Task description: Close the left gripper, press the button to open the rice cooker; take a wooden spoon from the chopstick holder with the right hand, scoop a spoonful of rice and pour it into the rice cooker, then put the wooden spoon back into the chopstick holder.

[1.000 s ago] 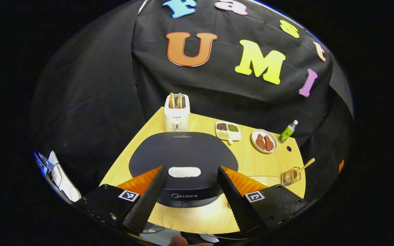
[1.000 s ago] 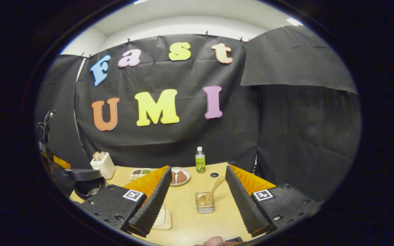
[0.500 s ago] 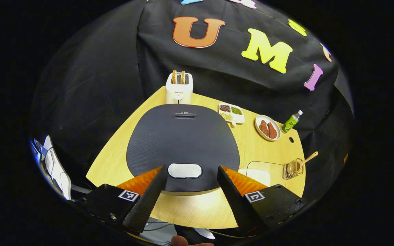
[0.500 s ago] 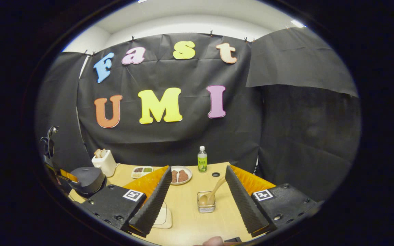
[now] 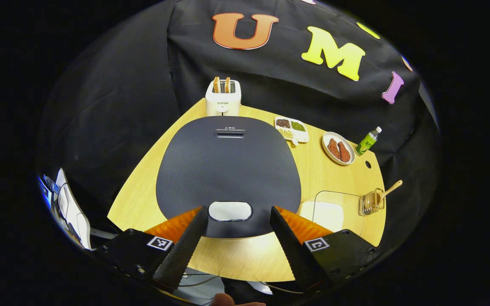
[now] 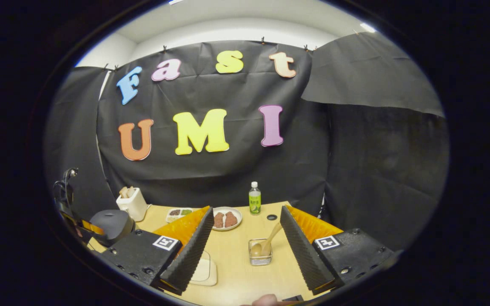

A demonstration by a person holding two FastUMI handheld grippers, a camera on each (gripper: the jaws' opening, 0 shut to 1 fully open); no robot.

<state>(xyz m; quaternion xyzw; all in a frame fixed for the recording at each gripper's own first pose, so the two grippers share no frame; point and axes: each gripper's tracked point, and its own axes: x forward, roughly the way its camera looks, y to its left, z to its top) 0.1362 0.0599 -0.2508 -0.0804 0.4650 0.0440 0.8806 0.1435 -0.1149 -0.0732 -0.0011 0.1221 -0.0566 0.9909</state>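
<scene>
Left claw [image 5: 231, 242]: gaping wide over rice cooker [image 5: 228, 170] button [image 5: 230, 211], holding nothing.
Risk: straddling button, pressing nothing.
Right claw [image 6: 245, 250]: hanging wide, empty.

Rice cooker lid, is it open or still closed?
Closed. In the left gripper view the rice cooker's dark lid lies flat, and the pale button at its front edge sits untouched between the open left tool fingers.

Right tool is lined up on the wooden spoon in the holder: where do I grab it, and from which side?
Grip the wooden spoon by its bare handle, above the chopstick holder rim. Its bowl sits down inside; the handle leans up and right. Probably come from above, fingers either side of the handle.
</scene>
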